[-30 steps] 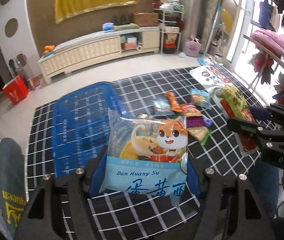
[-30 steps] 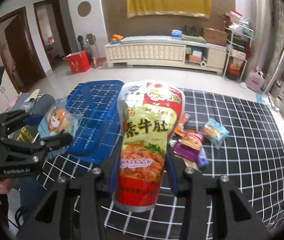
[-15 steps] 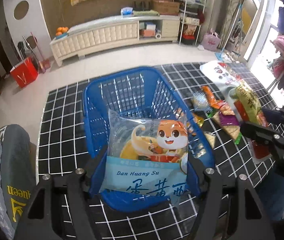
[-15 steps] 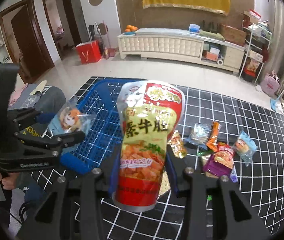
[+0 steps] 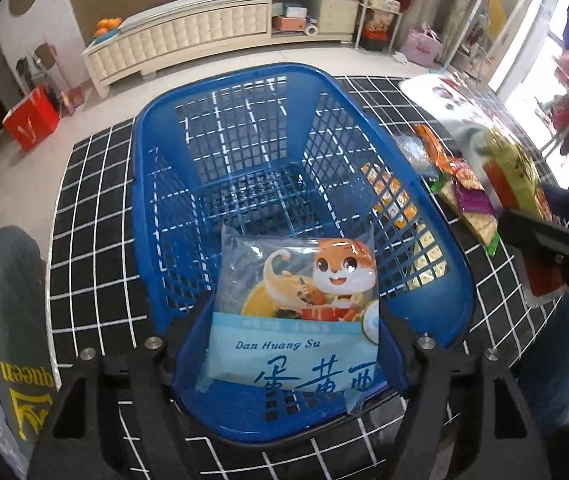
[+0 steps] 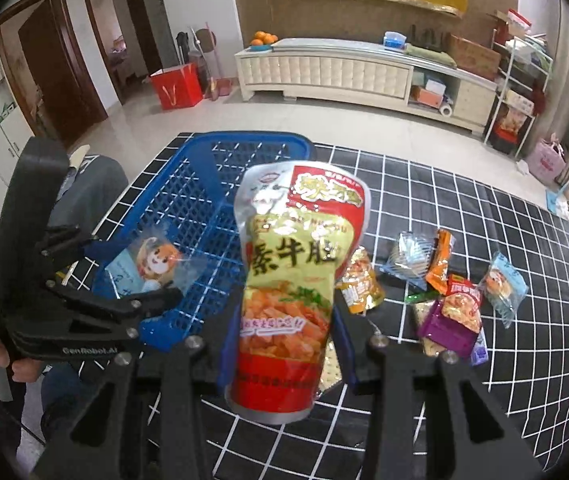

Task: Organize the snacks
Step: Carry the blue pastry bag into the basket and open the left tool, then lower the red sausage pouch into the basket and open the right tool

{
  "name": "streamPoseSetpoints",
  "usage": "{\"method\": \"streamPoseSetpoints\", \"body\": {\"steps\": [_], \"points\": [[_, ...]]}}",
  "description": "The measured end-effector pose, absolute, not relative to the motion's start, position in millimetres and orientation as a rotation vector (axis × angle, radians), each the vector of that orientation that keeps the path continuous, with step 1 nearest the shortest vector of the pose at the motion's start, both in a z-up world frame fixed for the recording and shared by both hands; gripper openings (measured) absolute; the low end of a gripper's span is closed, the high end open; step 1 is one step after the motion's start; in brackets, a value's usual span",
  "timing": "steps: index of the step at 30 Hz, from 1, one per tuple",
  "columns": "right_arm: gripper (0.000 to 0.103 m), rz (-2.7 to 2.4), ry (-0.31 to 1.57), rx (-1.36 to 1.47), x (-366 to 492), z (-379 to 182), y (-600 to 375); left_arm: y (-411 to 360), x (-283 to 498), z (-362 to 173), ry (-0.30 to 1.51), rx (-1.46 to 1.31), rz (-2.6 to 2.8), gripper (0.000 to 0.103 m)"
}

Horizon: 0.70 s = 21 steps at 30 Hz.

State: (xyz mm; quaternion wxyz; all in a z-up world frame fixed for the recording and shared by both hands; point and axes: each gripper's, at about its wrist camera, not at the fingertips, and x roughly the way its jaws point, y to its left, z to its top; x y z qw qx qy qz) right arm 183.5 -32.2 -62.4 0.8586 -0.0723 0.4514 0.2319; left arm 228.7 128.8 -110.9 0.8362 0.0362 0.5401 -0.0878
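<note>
My left gripper (image 5: 292,344) is shut on a light-blue squirrel snack pack (image 5: 296,312) and holds it over the near end of the empty blue basket (image 5: 152,200). In the right wrist view the left gripper (image 6: 140,280) shows with the pack (image 6: 152,264) over the basket (image 6: 204,208). My right gripper (image 6: 284,344) is shut on a tall red-and-yellow snack pouch (image 6: 292,280), held upright just right of the basket. That pouch also shows in the left wrist view (image 5: 516,176).
Several loose snack packs (image 6: 444,292) lie on the black grid-patterned table (image 6: 524,360) to the right of the basket. The person's knee (image 5: 12,300) is at the table's left edge. A white cabinet (image 6: 348,76) stands across the room.
My left gripper has carried the squirrel pack left and forward, from beside the basket to over its inside. My right gripper has moved closer to the basket with the pouch.
</note>
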Motion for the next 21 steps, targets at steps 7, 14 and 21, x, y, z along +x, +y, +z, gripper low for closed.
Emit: {"method": "streamPoseSetpoints", "body": {"steps": [7, 14, 21], "points": [[0.046, 0.484, 0.943, -0.149, 184, -57, -34, 133, 228, -108, 1.126, 0.071, -0.159, 0.084], [0.046, 0.483, 0.936, -0.152, 185, -52, -34, 144, 231, -98, 1.088, 0.053, -0.130, 0.088], [0.046, 0.529, 0.924, -0.205, 198, -45, -6, 164, 229, -79, 1.032, 0.055, -0.079, 0.089]]}}
